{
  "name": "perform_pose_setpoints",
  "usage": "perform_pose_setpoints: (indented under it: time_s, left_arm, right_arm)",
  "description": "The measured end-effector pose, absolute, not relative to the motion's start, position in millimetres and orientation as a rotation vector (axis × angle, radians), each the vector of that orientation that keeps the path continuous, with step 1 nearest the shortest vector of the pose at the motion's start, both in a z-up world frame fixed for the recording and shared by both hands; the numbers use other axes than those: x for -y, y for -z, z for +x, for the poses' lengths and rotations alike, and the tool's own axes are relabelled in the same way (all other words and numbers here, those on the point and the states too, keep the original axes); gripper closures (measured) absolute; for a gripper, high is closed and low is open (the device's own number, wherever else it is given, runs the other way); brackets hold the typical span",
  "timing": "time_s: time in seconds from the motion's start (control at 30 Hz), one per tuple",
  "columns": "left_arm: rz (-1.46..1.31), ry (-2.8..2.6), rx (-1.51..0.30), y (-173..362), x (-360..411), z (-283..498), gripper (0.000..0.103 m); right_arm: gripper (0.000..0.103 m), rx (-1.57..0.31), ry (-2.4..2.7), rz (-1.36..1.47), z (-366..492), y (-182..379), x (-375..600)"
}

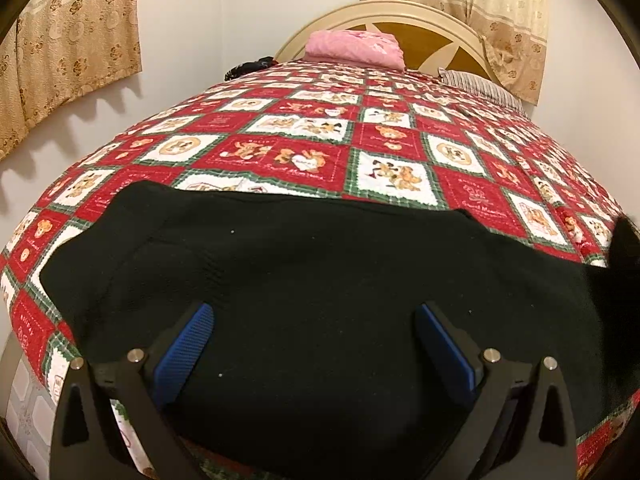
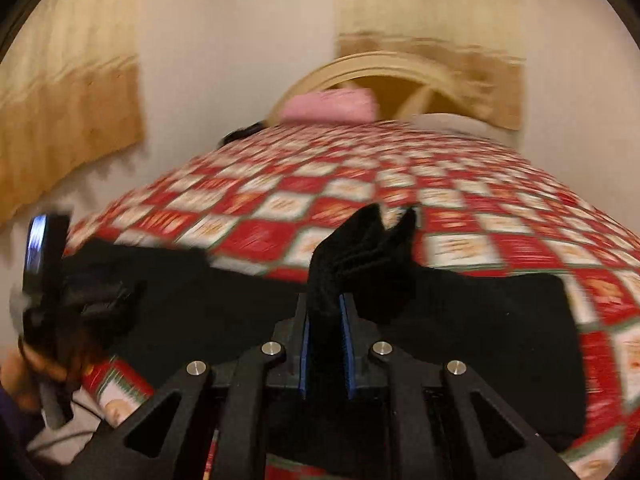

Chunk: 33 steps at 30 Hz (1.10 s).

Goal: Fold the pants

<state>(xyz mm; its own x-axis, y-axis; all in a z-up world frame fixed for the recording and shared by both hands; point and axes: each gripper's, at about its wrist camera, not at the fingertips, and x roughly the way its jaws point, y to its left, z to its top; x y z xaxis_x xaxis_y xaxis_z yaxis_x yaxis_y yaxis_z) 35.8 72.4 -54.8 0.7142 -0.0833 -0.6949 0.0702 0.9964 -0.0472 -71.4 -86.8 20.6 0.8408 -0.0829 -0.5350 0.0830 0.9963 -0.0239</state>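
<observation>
Right gripper (image 2: 326, 344) pinches black pants (image 1: 320, 280) (left gripper (image 1: 314, 344) spread wide) on bed (image 1: 312, 136).

the red, white and green checked teddy-bear quilt (image 1: 400, 128) carries cursive white lettering in its red squares, but the script is too small and distorted to read in the left wrist view and smeared by blur in the right wrist view. no other text, label or number shows.

Matt black knit pants (image 1: 320, 280); quilted cotton bedspread (image 1: 304, 136)
</observation>
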Motion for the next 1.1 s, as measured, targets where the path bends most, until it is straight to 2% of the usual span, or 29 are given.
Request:
perform_pose_setpoints:
  time_s: [0.17,0.33,0.4,0.47,0.5,0.7,0.87,0.97,1.1]
  left_arm:
    - [-0.018,0.088,-0.770,55,-73,36,0.000]
    - [-0.017,0.086,-0.771,55,-73,36,0.000]
    - [-0.016,0.088,-0.772,55,-73,37,0.000]
    - [-0.015,0.089,-0.773,55,-73,37,0.000]
    - [-0.014,0.089,-0.773,55,-72,37,0.000]
    - [-0.016,0.089,-0.772,55,-73,37,0.000]
    - [-0.010,0.084,-0.775,55,-73,38,0.000]
    - [-0.007,0.084,-0.778,56,-73,39,0.000]
    - [-0.008,0.084,-0.776,56,-73,39,0.000]
  right_arm:
    - [0.089,-0.619,0.048,-0.098,-61,9,52]
    - [0.086,-0.632,0.038,-0.152,-61,15,47]
    - [0.073,-0.641,0.003,-0.150,-66,14,45]
    - [0.065,-0.655,-0.049,-0.160,-73,14,40]
    - [0.065,-0.658,-0.061,-0.176,-76,14,39]
    - [0.065,-0.718,-0.178,-0.125,-91,1,48]
    - [0.065,-0.599,-0.114,0.146,-76,-31,100]
    - [0.085,-0.638,0.007,0.183,-36,-26,119]
    - [0.086,-0.737,0.038,0.206,5,-5,118]
